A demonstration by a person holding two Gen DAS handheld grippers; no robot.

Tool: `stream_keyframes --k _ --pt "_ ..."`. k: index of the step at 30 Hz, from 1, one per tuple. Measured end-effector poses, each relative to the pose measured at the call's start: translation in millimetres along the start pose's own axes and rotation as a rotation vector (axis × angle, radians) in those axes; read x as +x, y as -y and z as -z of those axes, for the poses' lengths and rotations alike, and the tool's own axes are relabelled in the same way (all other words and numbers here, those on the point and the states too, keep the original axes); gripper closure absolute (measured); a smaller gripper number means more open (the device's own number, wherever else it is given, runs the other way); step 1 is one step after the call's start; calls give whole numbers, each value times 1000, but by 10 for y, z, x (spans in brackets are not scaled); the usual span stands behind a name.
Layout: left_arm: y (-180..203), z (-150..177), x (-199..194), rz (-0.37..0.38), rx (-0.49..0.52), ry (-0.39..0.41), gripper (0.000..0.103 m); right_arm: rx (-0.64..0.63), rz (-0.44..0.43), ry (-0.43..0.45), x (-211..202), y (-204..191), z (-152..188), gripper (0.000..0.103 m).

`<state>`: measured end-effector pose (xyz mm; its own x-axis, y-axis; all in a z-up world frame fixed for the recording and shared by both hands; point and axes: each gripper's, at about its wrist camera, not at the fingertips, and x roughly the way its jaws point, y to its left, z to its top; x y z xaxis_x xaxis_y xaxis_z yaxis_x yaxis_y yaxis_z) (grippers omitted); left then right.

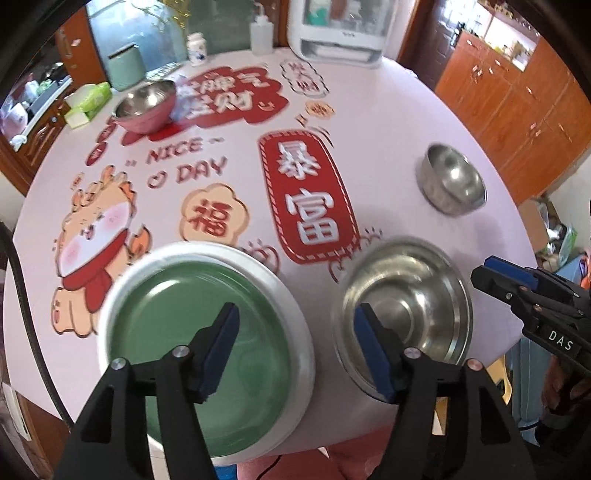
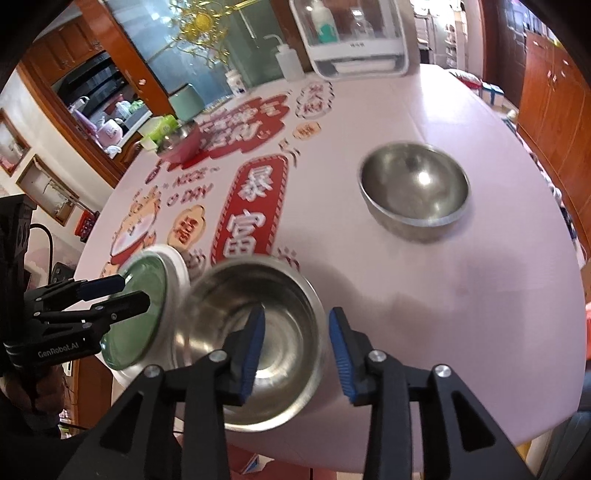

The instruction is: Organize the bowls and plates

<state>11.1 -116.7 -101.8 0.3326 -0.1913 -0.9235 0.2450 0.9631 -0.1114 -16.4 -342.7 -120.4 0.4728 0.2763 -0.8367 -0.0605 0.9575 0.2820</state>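
A green plate with a white rim (image 1: 207, 332) lies at the table's near edge, next to a steel bowl (image 1: 406, 306). My left gripper (image 1: 295, 347) is open and empty, hovering between them, one finger over each. My right gripper (image 2: 295, 347) is open, its jaws on either side of the right rim of the same steel bowl (image 2: 255, 336), touching not clear. A second steel bowl (image 2: 413, 192) sits farther right; it also shows in the left wrist view (image 1: 452, 181). A pink-sided steel bowl (image 1: 146, 105) stands at the far left. The right gripper appears in the left view (image 1: 495, 273).
The round table (image 1: 388, 122) has a pink cloth with red prints. At its far edge stand a white appliance (image 1: 338, 33), a squeeze bottle (image 1: 261, 35), a small white jar (image 1: 195, 48), a green canister (image 1: 125, 66) and a tissue pack (image 1: 88, 101). Wooden cabinets (image 1: 517, 99) stand at the right.
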Motion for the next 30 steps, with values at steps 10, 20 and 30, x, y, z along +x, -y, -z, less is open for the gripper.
stream_keyframes --k 10,20,30 --pt "-676 -71 -315 -66 -103 52 30 -68 -39 47 22 -465 -331 61" --pt "-1455 -106 -513 -123 -198 78 28 -90 -71 44 246 -1001 -495 59" --pt "-2075 -335 -737 -136 -192 106 25 -99 -80 98 459 -1596 -845 43"
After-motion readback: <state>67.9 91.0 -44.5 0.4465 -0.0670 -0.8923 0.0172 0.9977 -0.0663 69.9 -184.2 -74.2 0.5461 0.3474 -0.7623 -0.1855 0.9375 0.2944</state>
